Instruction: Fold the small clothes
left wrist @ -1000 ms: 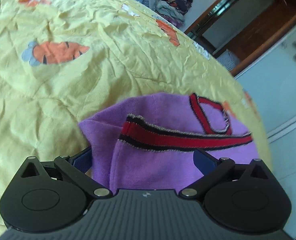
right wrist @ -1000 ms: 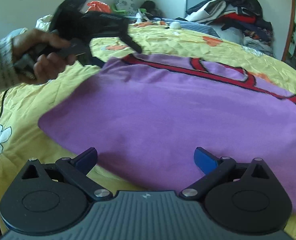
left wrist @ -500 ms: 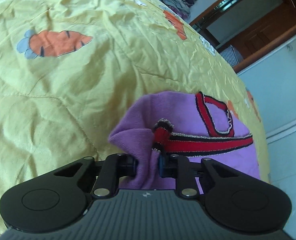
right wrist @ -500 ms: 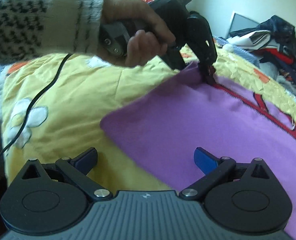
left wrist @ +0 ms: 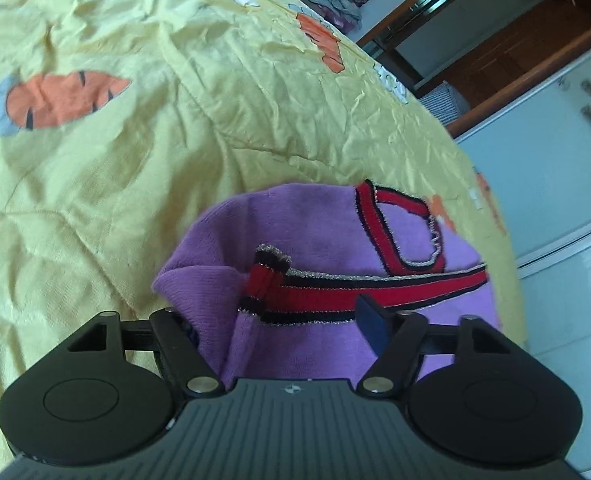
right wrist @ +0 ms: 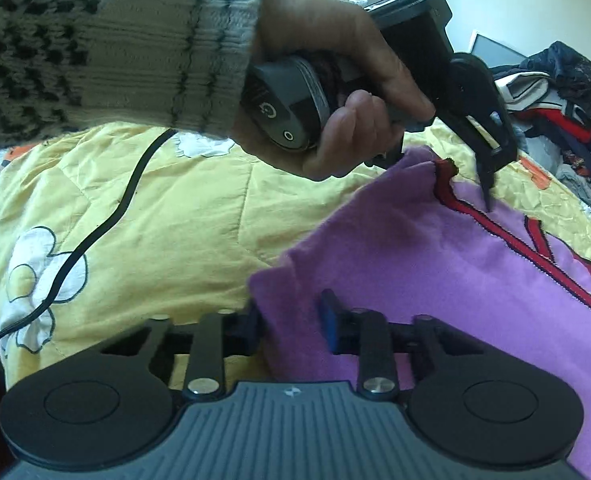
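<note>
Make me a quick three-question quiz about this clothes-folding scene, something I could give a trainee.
1. True or false: the purple garment lies on a yellow bedspread printed with carrots.
2. What colour is the garment's trim? A) green, B) red with dark edges, C) plain white.
3. Fill in: each gripper has fabric between its fingers. Comparing the left gripper with the right gripper, the ____ one's fingers stand wider apart.

Key: 1 true; 2 B; 3 left.
</note>
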The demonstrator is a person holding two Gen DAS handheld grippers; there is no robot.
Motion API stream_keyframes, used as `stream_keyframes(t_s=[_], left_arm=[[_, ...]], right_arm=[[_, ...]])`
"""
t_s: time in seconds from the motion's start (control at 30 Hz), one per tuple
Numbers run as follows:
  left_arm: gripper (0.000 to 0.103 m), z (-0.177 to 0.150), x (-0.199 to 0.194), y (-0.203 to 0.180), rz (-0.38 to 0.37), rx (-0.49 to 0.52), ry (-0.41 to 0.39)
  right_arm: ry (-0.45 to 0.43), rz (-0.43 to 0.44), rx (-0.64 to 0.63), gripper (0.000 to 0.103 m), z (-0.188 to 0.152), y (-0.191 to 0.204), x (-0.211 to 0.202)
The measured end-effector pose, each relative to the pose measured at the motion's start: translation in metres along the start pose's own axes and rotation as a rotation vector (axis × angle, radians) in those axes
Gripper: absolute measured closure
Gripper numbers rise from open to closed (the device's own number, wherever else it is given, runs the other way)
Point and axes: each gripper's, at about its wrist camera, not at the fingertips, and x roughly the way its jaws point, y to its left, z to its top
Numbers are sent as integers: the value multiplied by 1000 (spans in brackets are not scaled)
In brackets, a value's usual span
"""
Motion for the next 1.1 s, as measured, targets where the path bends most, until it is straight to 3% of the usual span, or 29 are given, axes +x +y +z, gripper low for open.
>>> stream_keyframes(t_s=[0.03, 0.1, 0.13, 0.33, 0.7, 0.87, 1.03, 1.1], left_arm=[[48, 0, 0, -2, 23, 3, -3], [80, 1, 0, 4, 58, -16, 6], [85, 2, -1, 11, 60, -39, 14], [86, -1, -5, 34, 2, -151, -4], [88, -2, -16, 24, 30, -177, -38], [89, -1, -23, 15, 47, -186, -63], [90, 8, -32, -4, 53, -197, -99], [90, 12, -32, -15, 67, -189, -101]], right_arm=[[-1, 1, -2, 84, 0, 1, -1], [-6, 1, -3, 88, -1, 2, -2], [-9, -1, -4, 90, -1, 2, -3], [-20, 1, 2, 93, -3, 1, -4], [-44, 13, 36, 95, -2, -11, -11], [-104, 45, 128, 96, -3, -29, -26], [-174, 121, 323, 97, -12, -72, -47], [-199, 115, 360, 97, -17, -88, -54]])
